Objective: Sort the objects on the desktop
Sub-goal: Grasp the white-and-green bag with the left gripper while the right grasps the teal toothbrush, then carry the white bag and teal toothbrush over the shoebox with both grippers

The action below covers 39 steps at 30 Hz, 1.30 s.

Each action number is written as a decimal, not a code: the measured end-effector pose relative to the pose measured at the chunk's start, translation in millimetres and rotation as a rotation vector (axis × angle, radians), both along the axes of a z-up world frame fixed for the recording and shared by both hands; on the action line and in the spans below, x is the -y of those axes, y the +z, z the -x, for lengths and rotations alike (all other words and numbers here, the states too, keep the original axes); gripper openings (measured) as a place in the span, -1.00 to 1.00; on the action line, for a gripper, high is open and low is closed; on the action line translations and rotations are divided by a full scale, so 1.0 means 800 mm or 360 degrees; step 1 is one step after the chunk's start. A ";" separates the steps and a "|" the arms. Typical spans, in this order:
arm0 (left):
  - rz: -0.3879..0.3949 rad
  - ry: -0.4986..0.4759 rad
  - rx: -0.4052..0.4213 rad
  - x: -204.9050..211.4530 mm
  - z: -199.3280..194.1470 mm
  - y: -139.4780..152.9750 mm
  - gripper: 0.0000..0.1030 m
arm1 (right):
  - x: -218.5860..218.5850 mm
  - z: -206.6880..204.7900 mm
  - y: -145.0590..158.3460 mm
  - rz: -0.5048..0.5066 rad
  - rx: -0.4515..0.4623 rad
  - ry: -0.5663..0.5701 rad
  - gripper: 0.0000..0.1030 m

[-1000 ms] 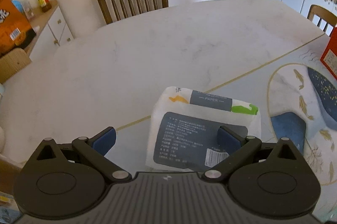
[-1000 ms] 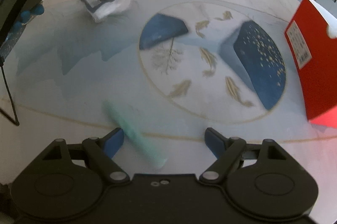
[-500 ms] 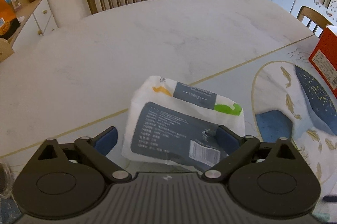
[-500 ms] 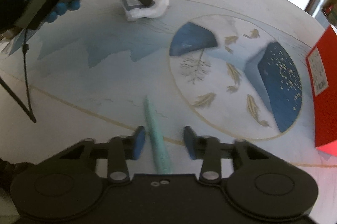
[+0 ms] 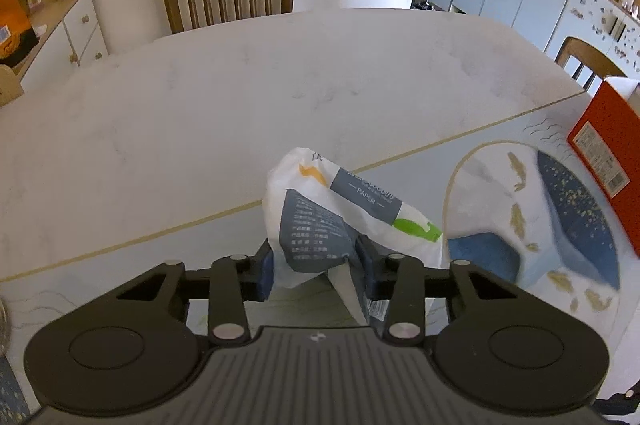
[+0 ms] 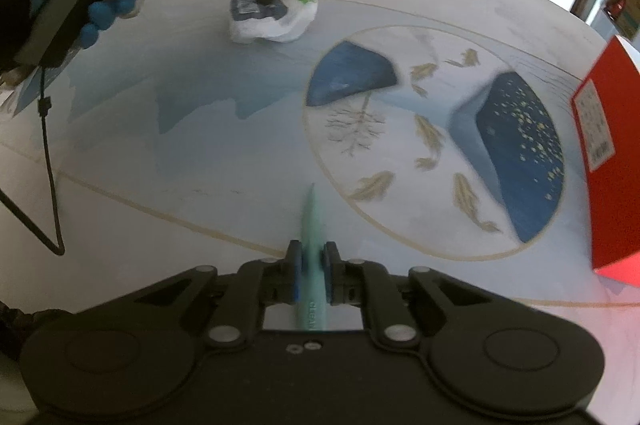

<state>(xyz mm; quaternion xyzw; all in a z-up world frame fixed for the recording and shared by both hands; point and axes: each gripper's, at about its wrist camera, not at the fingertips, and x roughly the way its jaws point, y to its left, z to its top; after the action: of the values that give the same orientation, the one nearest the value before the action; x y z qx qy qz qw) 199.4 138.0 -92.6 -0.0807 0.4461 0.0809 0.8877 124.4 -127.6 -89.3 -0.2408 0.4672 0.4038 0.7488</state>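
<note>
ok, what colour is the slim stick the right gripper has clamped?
Pale mint green slim stick, with faint lettering near the right gripper; clearest in the right wrist view.

table [image 5: 200, 113] | printed mat [image 6: 240, 129] | red box [image 6: 608, 161] on mat

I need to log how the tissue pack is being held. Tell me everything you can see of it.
The tissue pack is a soft white plastic packet with a grey printed panel, a grey band reading PAPER, and orange and green marks. The left gripper is shut on its near end, so the wrap is crumpled and pinched. It sits tilted at the far edge of the patterned mat; whether it touches the mat is unclear.
</note>
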 end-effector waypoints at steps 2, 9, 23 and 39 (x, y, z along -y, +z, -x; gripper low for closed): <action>0.0032 -0.0005 0.0016 0.005 0.001 0.005 -0.35 | 0.007 -0.004 0.003 -0.0006 0.0005 -0.0025 -0.81; 0.0149 -0.0082 0.0040 0.046 0.007 0.024 -0.36 | 0.040 -0.024 0.022 -0.0074 -0.0006 -0.0150 -0.81; 0.0255 -0.0270 0.0073 0.146 0.023 0.062 -0.36 | 0.113 -0.050 0.067 -0.0186 0.0041 -0.0329 -0.81; 0.0261 -0.0472 0.0091 0.266 0.013 0.105 -0.36 | 0.208 -0.094 0.124 -0.0319 0.0073 -0.0484 -0.81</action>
<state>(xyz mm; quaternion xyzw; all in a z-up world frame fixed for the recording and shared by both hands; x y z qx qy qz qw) 188.9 -74.9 -8.8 -0.0883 0.4329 -0.0899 0.8926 199.5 -294.3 10.0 -0.1006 0.4385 0.3248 0.8319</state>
